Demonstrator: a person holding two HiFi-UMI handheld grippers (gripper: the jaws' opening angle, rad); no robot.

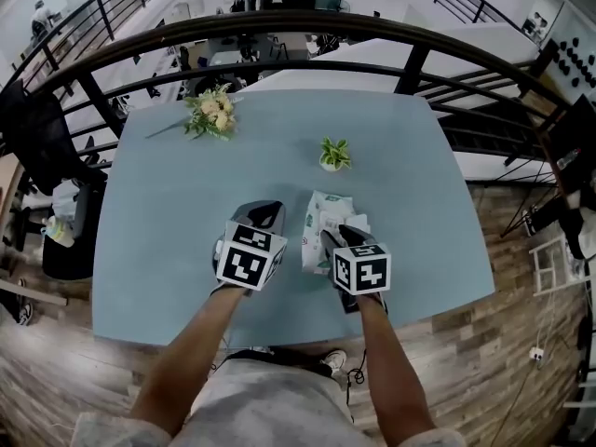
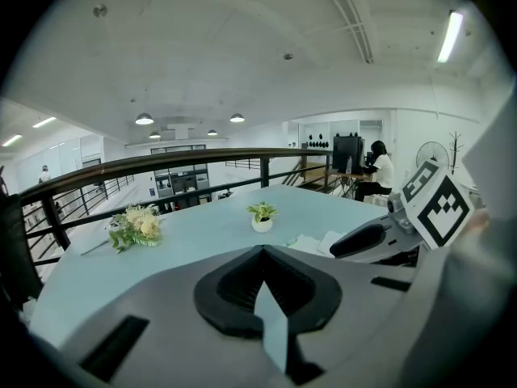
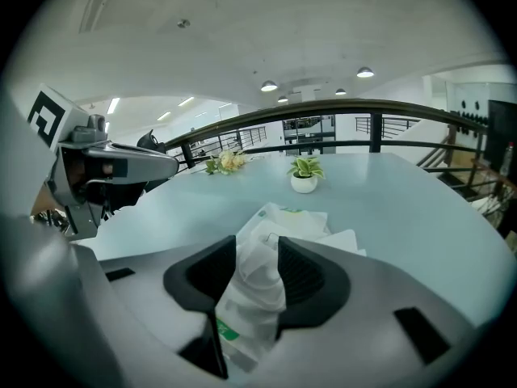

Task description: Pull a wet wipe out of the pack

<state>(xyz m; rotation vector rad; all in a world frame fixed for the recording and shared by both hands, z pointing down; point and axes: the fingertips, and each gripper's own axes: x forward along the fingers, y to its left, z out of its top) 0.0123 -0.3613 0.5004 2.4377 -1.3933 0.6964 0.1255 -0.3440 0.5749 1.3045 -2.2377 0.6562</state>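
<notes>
The right gripper (image 3: 257,253) is pinching a bunched white fold (image 3: 260,280), wipe or wrapper I cannot tell, between narrowed jaws at the top of the wipe pack (image 1: 321,223). The pack is lying on the table (image 1: 168,203) just nearer than the potted plant (image 1: 333,154). The left gripper (image 2: 262,257), jaws together and empty, is hovering nearer than the plant and to its left. Grasping seems to be under way; next comes pulling upward, likely while steadying the pack.

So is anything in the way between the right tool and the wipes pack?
Nothing visible is in the way. The right tool already has the wipes pack between its jaws, and the pack touches both.
</notes>
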